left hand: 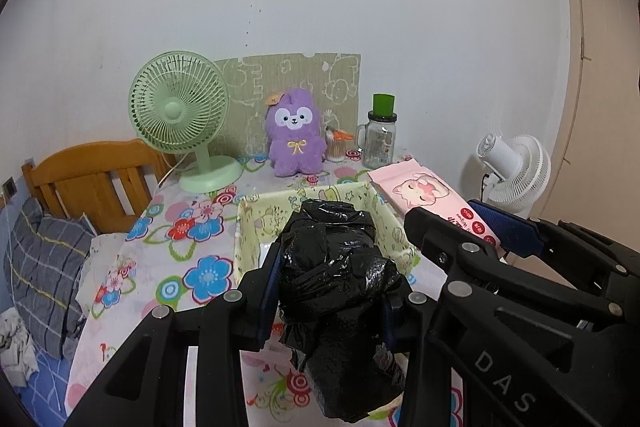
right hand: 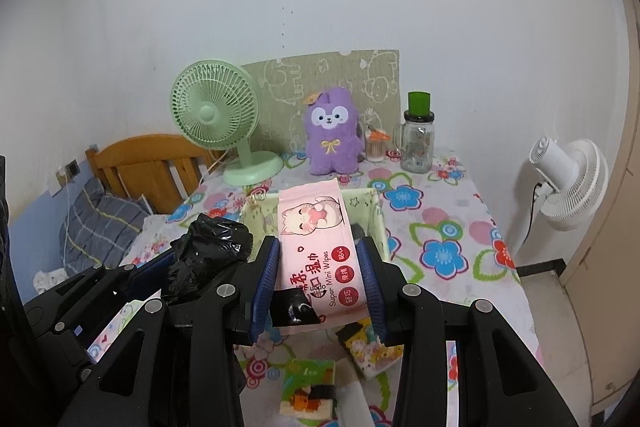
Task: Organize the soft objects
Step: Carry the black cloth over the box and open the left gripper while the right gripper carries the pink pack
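Wet-wipes pack (right hand: 320, 251) sits clamped between the blue pads of your right tool (right hand: 318, 283), held up over the near edge of the fabric bin (right hand: 376, 219); your left tool (left hand: 328, 291) is clenched on the black plastic bag bundle (left hand: 332, 267), just left of it and also near the bin. You look mid-delivery: both soft items are carried, not yet inside. Next, ease each over the opening and lower before releasing, keeping the tools from colliding.
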Motion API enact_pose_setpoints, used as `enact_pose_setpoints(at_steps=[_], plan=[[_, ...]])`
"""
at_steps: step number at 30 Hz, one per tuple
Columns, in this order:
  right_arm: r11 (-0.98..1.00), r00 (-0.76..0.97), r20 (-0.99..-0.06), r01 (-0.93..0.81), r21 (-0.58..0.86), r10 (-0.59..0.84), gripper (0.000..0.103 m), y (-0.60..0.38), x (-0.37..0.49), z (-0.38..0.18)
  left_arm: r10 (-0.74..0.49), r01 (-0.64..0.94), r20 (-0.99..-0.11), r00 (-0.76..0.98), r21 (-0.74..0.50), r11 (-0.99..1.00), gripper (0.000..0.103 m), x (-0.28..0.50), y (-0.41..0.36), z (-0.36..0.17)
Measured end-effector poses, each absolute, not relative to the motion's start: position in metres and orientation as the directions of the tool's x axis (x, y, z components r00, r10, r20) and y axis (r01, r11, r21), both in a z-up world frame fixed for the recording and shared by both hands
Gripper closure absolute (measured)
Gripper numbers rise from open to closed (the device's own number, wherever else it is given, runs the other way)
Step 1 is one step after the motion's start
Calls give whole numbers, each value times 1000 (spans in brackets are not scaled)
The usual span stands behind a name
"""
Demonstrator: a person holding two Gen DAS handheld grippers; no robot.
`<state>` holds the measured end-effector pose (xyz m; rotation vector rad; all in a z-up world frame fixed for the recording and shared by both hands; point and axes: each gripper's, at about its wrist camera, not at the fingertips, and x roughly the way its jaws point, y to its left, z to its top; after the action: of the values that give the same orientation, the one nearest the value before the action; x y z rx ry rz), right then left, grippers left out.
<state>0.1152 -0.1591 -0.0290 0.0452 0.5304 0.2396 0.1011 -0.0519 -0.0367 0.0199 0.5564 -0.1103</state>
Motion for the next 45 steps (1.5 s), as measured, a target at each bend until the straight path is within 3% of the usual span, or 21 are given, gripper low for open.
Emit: enact_pose_setpoints(at_steps=[39,40,43,45], plan=[[964,795,-546,-241,117,265,59,-130,250,-63,-52,30,-598,800,-46,998,59,233,-30,-75],[964,793,-550,-238,117,262,59,-130,253,-65,-51,29,-599,799,-46,999,58,235,-30,-77],[965,791,-555,-235,112,257,59,-129,255,-69,-38,21,-603,797,-35,999,37,239,-31,-81],[964,788,-557,-242,115,264,59,-129,257,-71,-35,23,-600,799,-28,999,32,238,-32,-82]])
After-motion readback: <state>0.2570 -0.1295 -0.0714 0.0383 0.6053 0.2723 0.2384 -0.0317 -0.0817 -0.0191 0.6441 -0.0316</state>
